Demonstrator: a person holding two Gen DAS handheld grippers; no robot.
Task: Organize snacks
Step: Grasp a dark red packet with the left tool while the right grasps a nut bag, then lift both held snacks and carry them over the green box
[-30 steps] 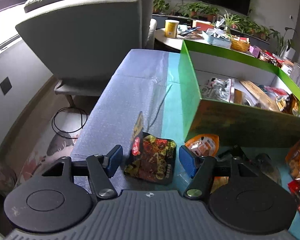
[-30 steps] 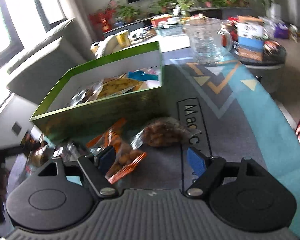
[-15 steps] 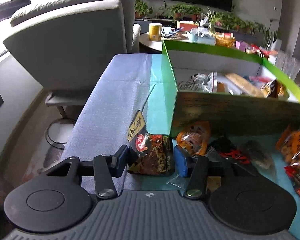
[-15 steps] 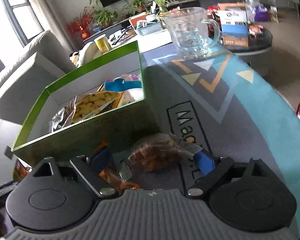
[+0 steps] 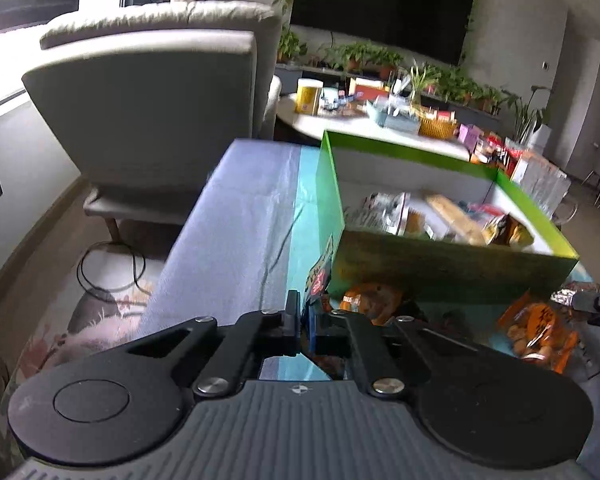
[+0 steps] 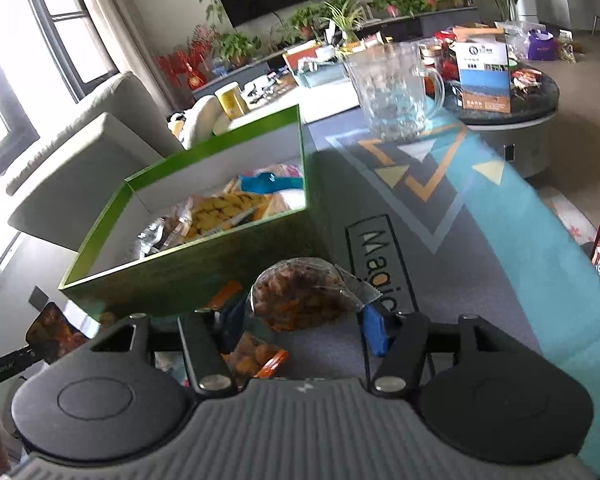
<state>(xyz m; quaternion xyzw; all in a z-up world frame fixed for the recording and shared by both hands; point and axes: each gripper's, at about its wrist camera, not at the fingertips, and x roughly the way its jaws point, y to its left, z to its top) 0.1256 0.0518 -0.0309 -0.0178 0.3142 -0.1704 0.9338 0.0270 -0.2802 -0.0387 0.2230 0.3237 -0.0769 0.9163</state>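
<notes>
Left gripper: closed on the dark snack packet. The packet stands edge-on between the pads, its top reaching toward 12 o'clock, against the near left corner of the green box.

Right gripper: its jaws are closing around the clear bag of brown snacks. The bag sits between the blue pads; the right pad is at the bag's crimped end, and firm pressure from both pads cannot be confirmed.

Green box: open-topped, on the counter, at 11 o'clock from the right gripper. It contains several packets, including a yellow bag and a blue item.

Loose snacks: in the left wrist view, an orange packet lies just in front of the box at 1 o'clock from the left gripper, and a second orange bag lies at 3 o'clock, near the tip of the right gripper. In the right wrist view, an orange bag lies under the right gripper's left finger.

A glass pitcher stands on the counter at 1 o'clock, well apart from the box.
</notes>
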